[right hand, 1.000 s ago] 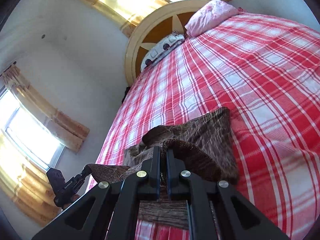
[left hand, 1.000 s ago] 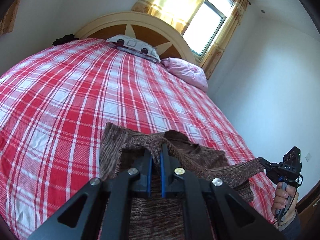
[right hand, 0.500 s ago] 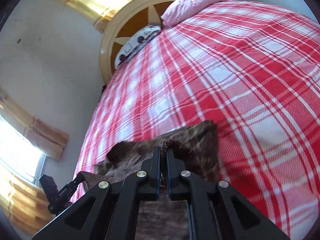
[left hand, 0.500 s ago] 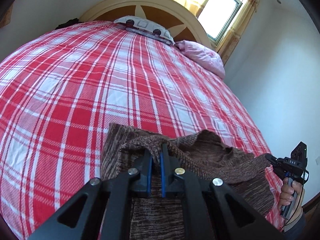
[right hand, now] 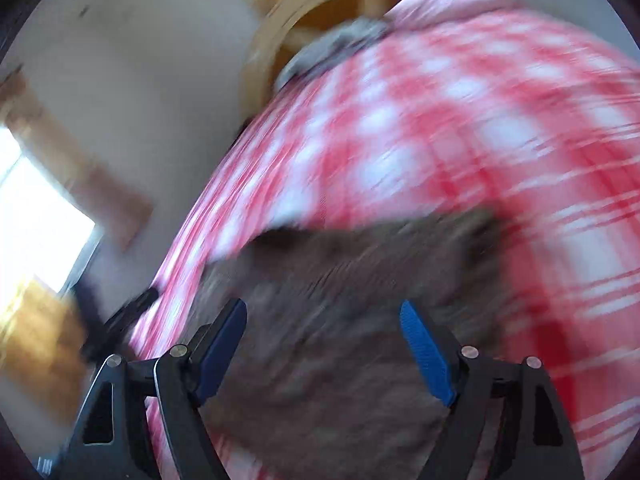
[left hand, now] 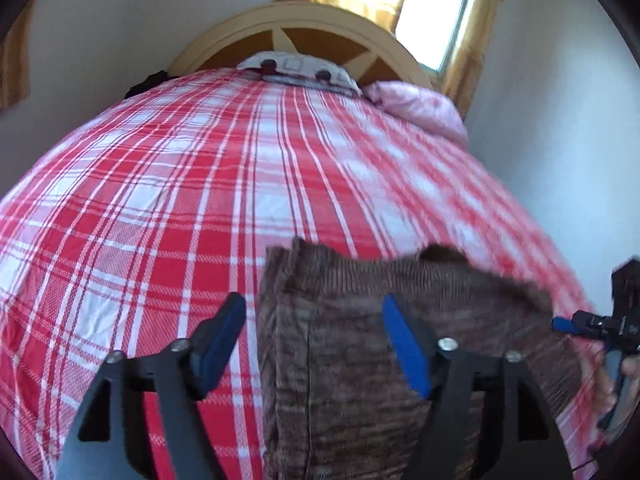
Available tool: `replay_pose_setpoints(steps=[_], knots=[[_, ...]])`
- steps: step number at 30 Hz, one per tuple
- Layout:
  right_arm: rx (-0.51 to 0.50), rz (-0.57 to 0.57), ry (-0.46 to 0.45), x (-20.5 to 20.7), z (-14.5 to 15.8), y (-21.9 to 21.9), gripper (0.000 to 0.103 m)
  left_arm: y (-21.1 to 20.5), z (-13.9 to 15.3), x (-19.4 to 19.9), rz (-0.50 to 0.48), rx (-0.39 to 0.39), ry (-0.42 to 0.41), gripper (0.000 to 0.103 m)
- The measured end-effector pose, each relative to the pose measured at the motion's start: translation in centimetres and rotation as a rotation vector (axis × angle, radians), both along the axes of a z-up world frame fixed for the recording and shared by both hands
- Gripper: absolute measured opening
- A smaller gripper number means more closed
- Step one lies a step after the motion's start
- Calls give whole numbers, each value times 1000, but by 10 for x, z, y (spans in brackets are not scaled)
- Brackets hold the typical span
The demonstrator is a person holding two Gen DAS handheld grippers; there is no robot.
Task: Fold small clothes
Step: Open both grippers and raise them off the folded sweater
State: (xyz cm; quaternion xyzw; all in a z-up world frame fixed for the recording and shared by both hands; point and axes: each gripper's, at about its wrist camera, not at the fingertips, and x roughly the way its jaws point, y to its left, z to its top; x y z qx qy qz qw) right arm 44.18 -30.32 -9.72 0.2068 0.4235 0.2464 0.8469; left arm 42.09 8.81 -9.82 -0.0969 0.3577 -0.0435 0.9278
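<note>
The left gripper is spread wide and grasps nothing; its left finger is over the red plaid bedcover. The brown knit garment lies on the bedcover under both tools. The right gripper is also spread wide, empty, above the blurred garment.

No readable text, labels or numbers, both views motion-blurred

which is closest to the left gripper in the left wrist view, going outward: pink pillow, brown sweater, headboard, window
From the left gripper:
1. brown sweater, right under its open fingers
2. pink pillow, far right of the bed
3. headboard, behind the pillows
4. window, on the wall beyond, upper right
</note>
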Motion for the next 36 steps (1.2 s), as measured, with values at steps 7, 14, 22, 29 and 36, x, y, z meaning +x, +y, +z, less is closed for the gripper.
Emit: replay_pose_setpoints(steps=[7, 14, 22, 29, 36], knots=[[-230, -87, 50, 48, -24, 18, 80, -9, -26, 21, 68, 126, 96, 75], [-211, -189, 7, 8, -6, -17, 80, 11, -34, -32, 76, 110, 133, 75], [-284, -54, 21, -64, -30, 0, 80, -1, -50, -80, 52, 148, 170, 75], [-291, -75, -49, -89, -26, -3, 80, 1, -54, -98, 60, 155, 181, 80], [-452, -58, -90, -108, -43, 13, 80, -3, -57, -108, 58, 194, 185, 83]])
